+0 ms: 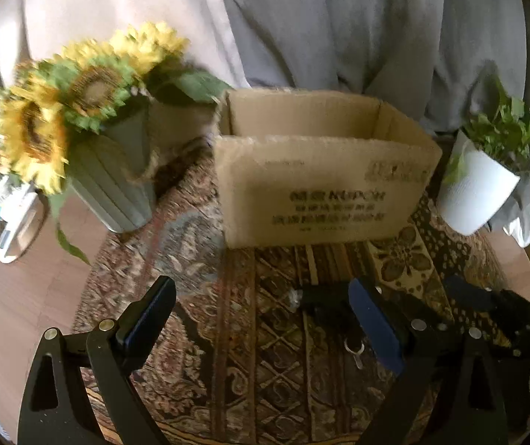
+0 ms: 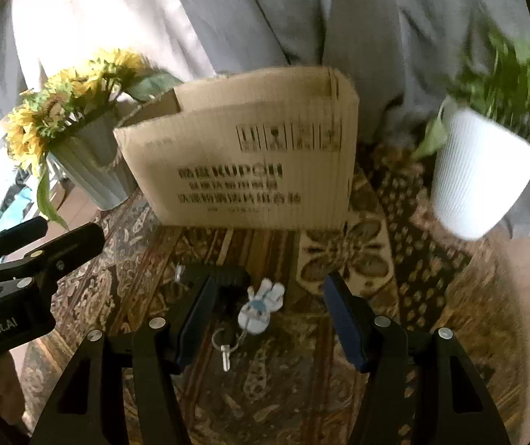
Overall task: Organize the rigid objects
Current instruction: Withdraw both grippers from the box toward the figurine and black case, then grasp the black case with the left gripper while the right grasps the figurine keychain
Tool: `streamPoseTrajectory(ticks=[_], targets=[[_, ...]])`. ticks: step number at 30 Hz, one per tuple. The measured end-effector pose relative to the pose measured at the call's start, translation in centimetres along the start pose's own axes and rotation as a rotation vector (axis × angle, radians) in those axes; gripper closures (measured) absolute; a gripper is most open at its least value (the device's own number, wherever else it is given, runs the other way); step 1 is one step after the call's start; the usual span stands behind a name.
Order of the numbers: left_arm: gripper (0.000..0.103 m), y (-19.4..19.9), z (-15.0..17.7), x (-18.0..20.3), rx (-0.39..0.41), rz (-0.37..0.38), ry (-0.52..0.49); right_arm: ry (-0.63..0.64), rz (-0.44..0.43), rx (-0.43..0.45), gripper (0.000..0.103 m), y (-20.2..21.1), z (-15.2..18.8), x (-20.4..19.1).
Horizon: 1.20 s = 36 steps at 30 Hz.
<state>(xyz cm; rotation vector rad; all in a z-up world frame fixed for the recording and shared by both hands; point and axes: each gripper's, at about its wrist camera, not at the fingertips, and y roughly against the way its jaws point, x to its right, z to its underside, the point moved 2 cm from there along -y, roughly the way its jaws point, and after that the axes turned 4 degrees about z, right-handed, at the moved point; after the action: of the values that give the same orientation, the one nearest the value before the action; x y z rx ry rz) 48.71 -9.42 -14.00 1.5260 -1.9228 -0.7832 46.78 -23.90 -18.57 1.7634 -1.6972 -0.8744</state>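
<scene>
The inside of the open brown cardboard box (image 2: 242, 170) is hidden behind its printed front wall, and the lettering there is too blurred to read. A black object (image 2: 227, 278) lying in front of the box is partly covered by the right gripper's left finger, so its shape is unclear; in the left wrist view the same object (image 1: 320, 296) is smeared. Attached near it are a small white and blue figure charm (image 2: 261, 306) and a metal ring with a key (image 2: 224, 345), all on the patterned woven cloth (image 2: 339, 389) just in front of the box. The right gripper (image 2: 265, 319) is spread wide, straddling the charm and gripping nothing. The left gripper (image 1: 265, 319) is likewise wide apart and empty, left of the black object. Left of the box stands a grey ribbed pot of yellow sunflowers (image 1: 116, 185), right of it a white ribbed pot with a green plant (image 2: 476, 181)
</scene>
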Motion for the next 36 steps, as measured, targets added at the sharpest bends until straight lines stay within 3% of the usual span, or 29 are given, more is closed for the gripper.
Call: streamPoseTrajectory(ticks=[8, 16, 24, 36], targets=[[0.007, -3.9, 0.1, 1.3, -0.140, 0.099, 0.009, -0.023, -0.044, -0.089, 0.041, -2.8, 1.9, -0.1], [0.007, -6.9, 0.0, 2.5, -0.226, 0.140, 0.035, -0.096, -0.061, -0.099, 0.043, -4.6, 2.9, 0.6], [0.008, -9.1, 0.4, 3.2, -0.273, 0.139, 0.069, -0.098, -0.070, -0.074, 0.047, -4.9, 2.9, -0.1], [0.012, -12.4, 1.0, 3.1, -0.350, 0.142, 0.131, -0.132, -0.080, -0.093, 0.064, -6.4, 2.4, -0.1]])
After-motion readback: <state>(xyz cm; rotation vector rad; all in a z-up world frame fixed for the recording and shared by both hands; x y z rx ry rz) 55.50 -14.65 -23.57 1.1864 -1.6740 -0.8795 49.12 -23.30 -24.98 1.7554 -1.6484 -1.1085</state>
